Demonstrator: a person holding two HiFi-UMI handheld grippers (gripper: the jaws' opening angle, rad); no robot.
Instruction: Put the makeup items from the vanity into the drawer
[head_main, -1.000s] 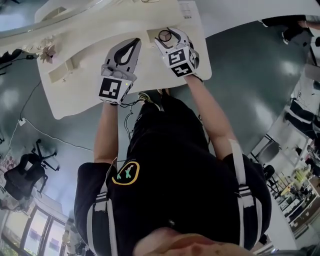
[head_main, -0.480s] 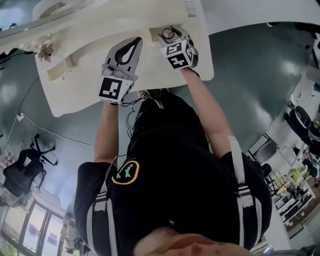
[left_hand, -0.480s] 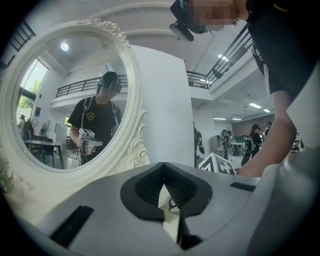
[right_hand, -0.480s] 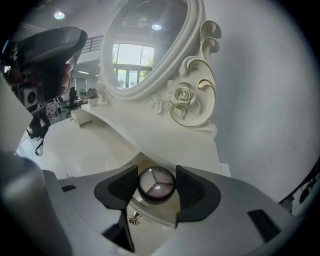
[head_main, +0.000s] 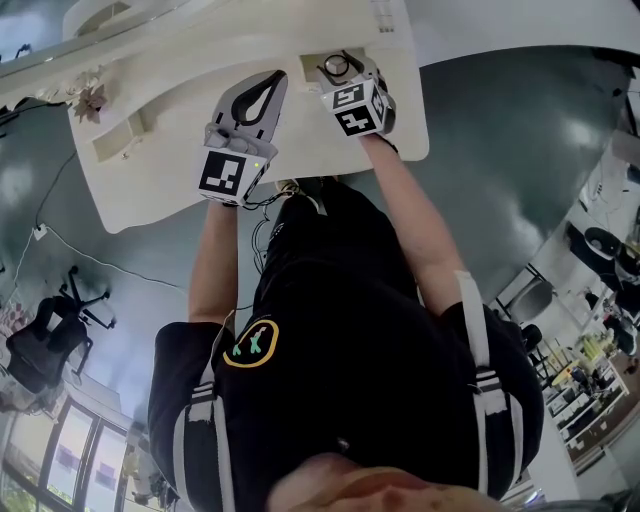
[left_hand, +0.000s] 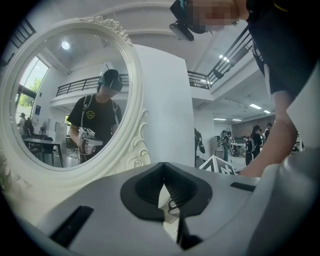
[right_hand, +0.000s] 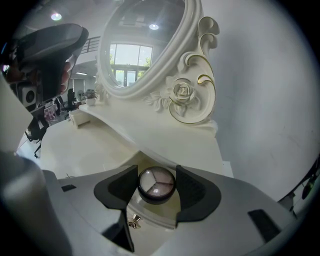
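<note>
- A pale flower ornament (head_main: 88, 100) is seen at the far left of the white vanity counter (head_main: 170, 180) in the head view.
- An oval mirror (left_hand: 70, 95) in a carved white frame is shown at the left of the left gripper view. A person with a gripper in hand is reflected in it.
- The left gripper (head_main: 272, 83) is held level above the middle of the counter, well apart from the drawer. Its jaws are clenched, with the tips pressed together and nothing gripped between them. A small wire-like metal piece is visible through the gap lower down, but it cannot be identified.
- The right gripper (right_hand: 156, 169) is positioned to the right of the left gripper and is tilted downward over the right part of the counter.
- A round makeup compact (right_hand: 156, 185) is grasped by the right gripper. A jaw pad is pressed against each side of it. Through its clear lid, a pan divided into three sections is visible.
- The compact is held at the open drawer (right_hand: 152, 216), which is pulled out of the counter directly beneath the jaws. Whether the compact rests on the drawer bottom cannot be told.
- A small gold handle (right_hand: 133, 221) is fitted to the drawer front, below and left of the compact.
- A carved rose with gilt scrollwork (right_hand: 182, 92) is seen on the mirror frame, above the right gripper.
</note>
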